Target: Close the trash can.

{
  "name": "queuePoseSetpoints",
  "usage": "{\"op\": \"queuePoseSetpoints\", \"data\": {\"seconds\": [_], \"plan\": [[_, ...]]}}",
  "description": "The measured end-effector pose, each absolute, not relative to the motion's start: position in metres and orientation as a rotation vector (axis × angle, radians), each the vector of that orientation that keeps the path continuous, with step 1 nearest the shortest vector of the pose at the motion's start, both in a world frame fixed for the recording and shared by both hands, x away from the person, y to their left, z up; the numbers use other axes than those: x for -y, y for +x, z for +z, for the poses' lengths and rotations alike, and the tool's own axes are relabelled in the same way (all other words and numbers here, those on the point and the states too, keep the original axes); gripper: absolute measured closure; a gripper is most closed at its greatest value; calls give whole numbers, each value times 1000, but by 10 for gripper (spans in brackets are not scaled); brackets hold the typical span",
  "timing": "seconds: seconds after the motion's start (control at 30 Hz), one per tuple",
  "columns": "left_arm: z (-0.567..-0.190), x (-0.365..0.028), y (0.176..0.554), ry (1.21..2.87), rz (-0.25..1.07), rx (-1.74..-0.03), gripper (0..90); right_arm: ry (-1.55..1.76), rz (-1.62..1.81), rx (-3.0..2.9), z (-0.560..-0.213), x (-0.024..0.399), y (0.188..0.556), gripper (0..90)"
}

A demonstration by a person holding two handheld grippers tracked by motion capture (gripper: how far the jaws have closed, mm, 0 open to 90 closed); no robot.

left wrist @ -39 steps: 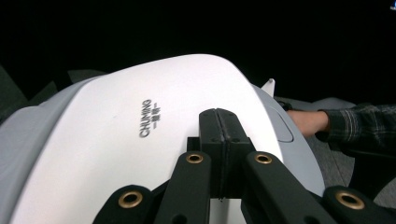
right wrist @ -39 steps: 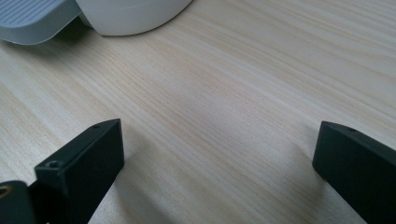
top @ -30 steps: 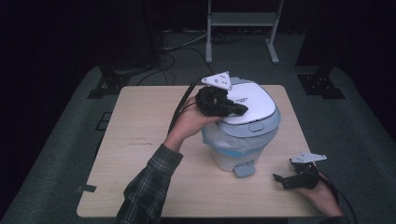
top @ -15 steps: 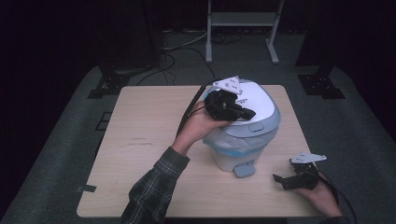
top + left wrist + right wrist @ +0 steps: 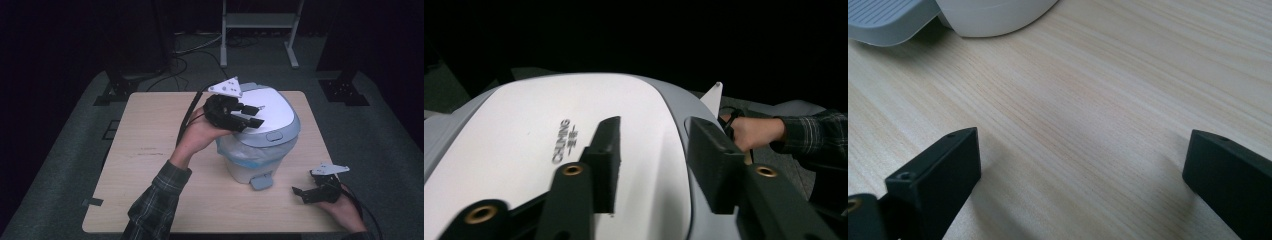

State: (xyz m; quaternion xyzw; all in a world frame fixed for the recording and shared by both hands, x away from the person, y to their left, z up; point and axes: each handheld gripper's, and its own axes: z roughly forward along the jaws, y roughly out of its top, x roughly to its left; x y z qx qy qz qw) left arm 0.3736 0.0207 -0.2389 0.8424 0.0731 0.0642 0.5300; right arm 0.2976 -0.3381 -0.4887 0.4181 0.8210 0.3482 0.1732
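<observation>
A pedal bin stands on the wooden table (image 5: 150, 150), its white lid (image 5: 272, 112) down inside a grey rim and a blue liner (image 5: 240, 150) showing under it. My left gripper (image 5: 252, 116) hovers just over the lid's left part, pointing right. Its jaws have just been opening and now stand apart with nothing between them. In the left gripper view the left gripper (image 5: 651, 135) sits above the lid (image 5: 524, 150), which bears grey lettering. My right gripper (image 5: 300, 192) rests low on the table at the front right, open and holding nothing. The right gripper (image 5: 1083, 145) faces the bin's pedal (image 5: 888, 20).
The bin's grey pedal (image 5: 261, 181) juts toward the table's front edge. Bare tabletop lies left of the bin. Cables and a metal stand (image 5: 257, 20) are on the dark floor behind the table. The other hand in a plaid sleeve (image 5: 754, 132) appears beyond the lid.
The left gripper's jaws, shut before, now stand apart. The left hand has drawn back a little to the left over the lid. The right gripper has stayed put.
</observation>
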Motion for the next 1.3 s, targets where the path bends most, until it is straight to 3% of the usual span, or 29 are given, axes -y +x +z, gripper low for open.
{"op": "queuePoseSetpoints", "data": {"seconds": [0.4, 0.63, 0.83, 0.97, 1.3], "plan": [[-256, -73, 357, 1960, 264, -290, 196, 1186, 988, -2329, -489, 338, 298, 11], [-276, -98, 350, 1966, 326, -353, 98, 1186, 988, -2329, -489, 338, 298, 11], [-295, -111, 345, 1979, 338, -394, 82, 1186, 988, -2329, -489, 338, 298, 11], [-311, -117, 343, 1980, 352, -423, 24, 1186, 988, -2329, -489, 338, 298, 11], [-348, -132, 338, 1964, 386, -463, 15, 1186, 988, -2329, -489, 338, 298, 11]]}}
